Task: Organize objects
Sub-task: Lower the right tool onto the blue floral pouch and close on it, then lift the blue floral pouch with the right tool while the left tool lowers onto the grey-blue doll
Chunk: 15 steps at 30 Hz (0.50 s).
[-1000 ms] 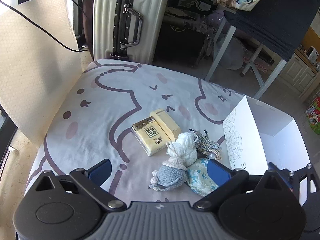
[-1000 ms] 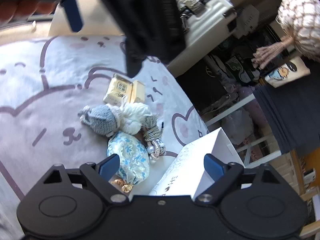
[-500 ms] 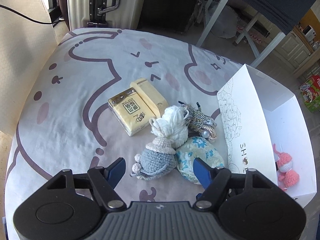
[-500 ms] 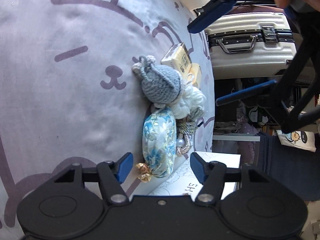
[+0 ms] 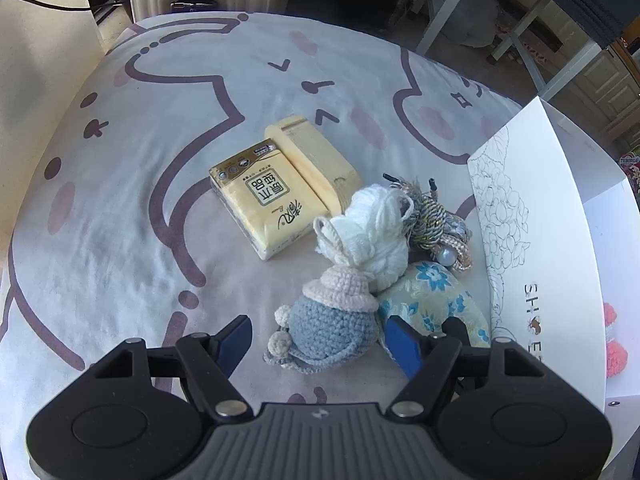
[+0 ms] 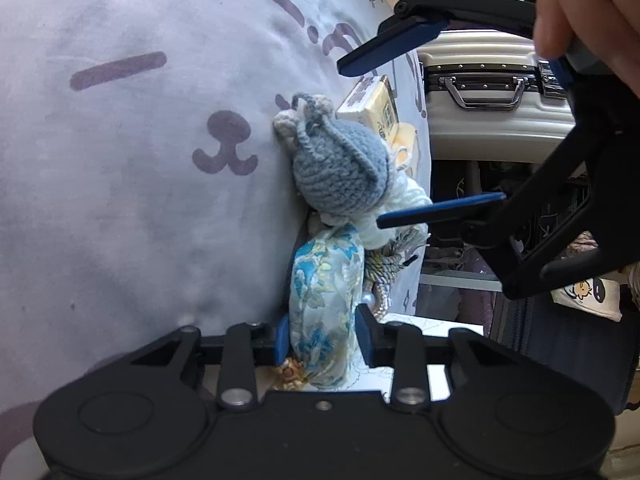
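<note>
Left wrist view: two tissue packs (image 5: 276, 196), one pouch (image 5: 436, 300).

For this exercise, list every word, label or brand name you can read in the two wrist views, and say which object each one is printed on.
"SH", then a mark and "E": on the white box beside the line-drawn flowers; the rest is cut off by the gripper.
"TUBORG": on a red package at the right edge, tiny and only just legible.
Yellow tissue pack: large Chinese characters in a dark frame and a cursive logo, which I cannot read reliably; the small print is too fine.
</note>
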{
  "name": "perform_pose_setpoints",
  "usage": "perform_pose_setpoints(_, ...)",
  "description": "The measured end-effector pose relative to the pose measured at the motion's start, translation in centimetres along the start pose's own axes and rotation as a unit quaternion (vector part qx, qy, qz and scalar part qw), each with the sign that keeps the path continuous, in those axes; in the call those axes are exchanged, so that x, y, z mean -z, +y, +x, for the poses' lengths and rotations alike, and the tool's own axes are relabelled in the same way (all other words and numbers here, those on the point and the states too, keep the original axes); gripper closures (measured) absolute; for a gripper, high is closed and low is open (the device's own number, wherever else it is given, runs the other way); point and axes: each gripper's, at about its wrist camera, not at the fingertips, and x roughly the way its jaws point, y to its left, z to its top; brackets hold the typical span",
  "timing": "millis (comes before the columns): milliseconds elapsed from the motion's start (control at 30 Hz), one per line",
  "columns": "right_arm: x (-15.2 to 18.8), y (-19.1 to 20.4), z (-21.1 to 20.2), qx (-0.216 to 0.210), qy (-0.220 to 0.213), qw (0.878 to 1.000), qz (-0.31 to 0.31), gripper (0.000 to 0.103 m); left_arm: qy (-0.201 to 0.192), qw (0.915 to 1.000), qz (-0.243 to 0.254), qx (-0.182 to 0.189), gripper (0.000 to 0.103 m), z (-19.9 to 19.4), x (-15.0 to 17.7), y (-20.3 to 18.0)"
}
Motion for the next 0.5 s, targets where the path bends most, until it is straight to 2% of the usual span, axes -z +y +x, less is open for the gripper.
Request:
perform_pose_setpoints(167, 0.5, -1.1, -0.2, -0.027, -0.012, 0.999, 0.023, 0.089, 0.004, 1.0, -0.005, 0.002, 0.03, 0.9, -0.2, 0.2)
perform_pose_setpoints(333, 1.4, -3.3, -1.3, -0.06, -0.03, 0.995, 0.072, 0.092, 0.003, 0.9999, -0.012, 0.006, 0.03, 1.2, -0.3, 0.6)
perform_pose_setpoints(500, 3.0, -5.4, -2.8, -0.095, -0.041, 0.986, 0.134, 0.093, 0.003, 0.9999, -0.011, 0.009, 0.031, 1.4, -0.2, 0.5)
